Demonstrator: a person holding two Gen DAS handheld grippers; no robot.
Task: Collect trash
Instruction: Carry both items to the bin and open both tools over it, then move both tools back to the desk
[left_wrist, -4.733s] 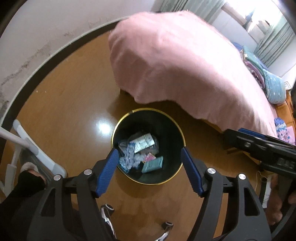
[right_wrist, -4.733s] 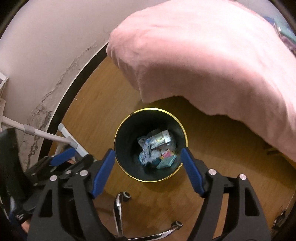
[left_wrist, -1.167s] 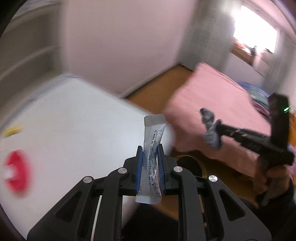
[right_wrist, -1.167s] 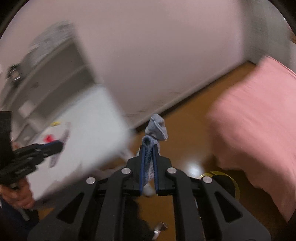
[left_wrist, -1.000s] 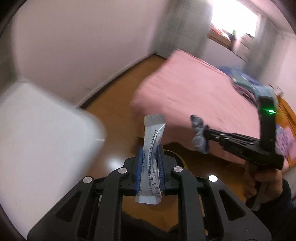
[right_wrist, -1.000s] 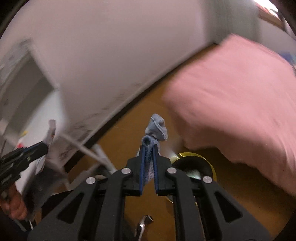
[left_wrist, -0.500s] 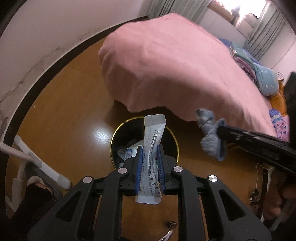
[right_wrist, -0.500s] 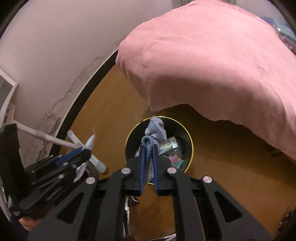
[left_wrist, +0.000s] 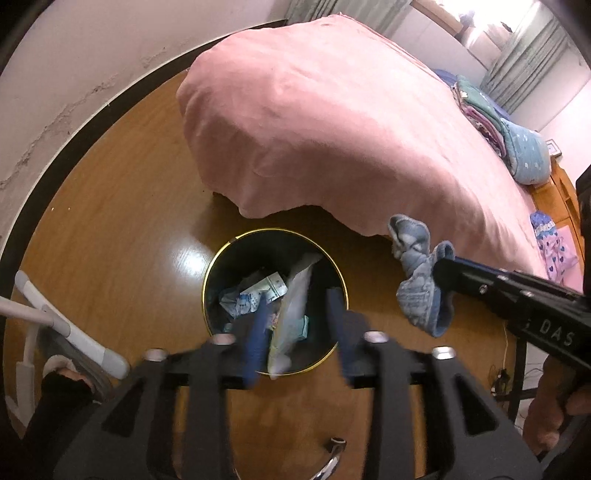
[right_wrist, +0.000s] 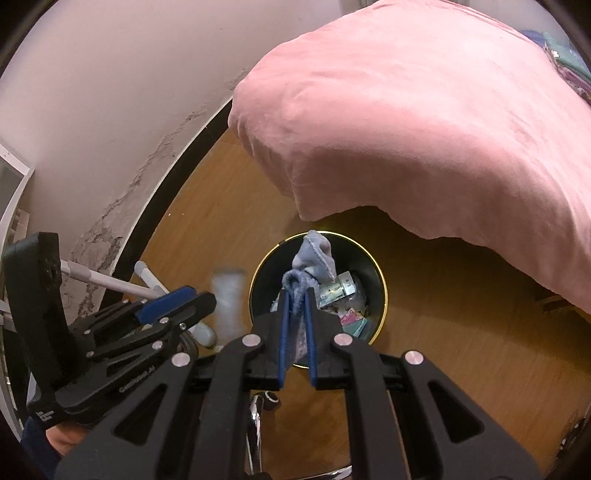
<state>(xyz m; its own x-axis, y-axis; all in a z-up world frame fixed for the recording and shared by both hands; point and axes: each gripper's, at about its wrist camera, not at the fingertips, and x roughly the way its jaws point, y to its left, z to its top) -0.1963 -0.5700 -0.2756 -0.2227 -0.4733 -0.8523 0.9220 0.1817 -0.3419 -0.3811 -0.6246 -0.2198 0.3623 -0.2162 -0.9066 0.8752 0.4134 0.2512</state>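
Note:
A black bin with a gold rim (left_wrist: 221, 258) (right_wrist: 380, 280) stands on the wood floor and holds several wrappers. My left gripper (left_wrist: 295, 325) is open above it, and a white sachet (left_wrist: 293, 306) is blurred, loose between its fingers, also seen in the right wrist view (right_wrist: 229, 299). My right gripper (right_wrist: 297, 321) is shut on a crumpled blue-grey sock (right_wrist: 314, 258) over the bin's rim. The sock also shows in the left wrist view (left_wrist: 421, 280), to the right of the bin.
A bed with a pink cover (left_wrist: 351, 129) overhangs the floor just behind the bin. A white frame leg (left_wrist: 70, 332) stands at the left by the wall. A chrome chair base (right_wrist: 258, 435) is below the grippers. Folded bedding (left_wrist: 517, 147) lies at the far right.
My left gripper has opened and let go of the white sachet, which is dropping over the bin. Both grippers have moved closer above the bin. The right gripper still holds the sock.

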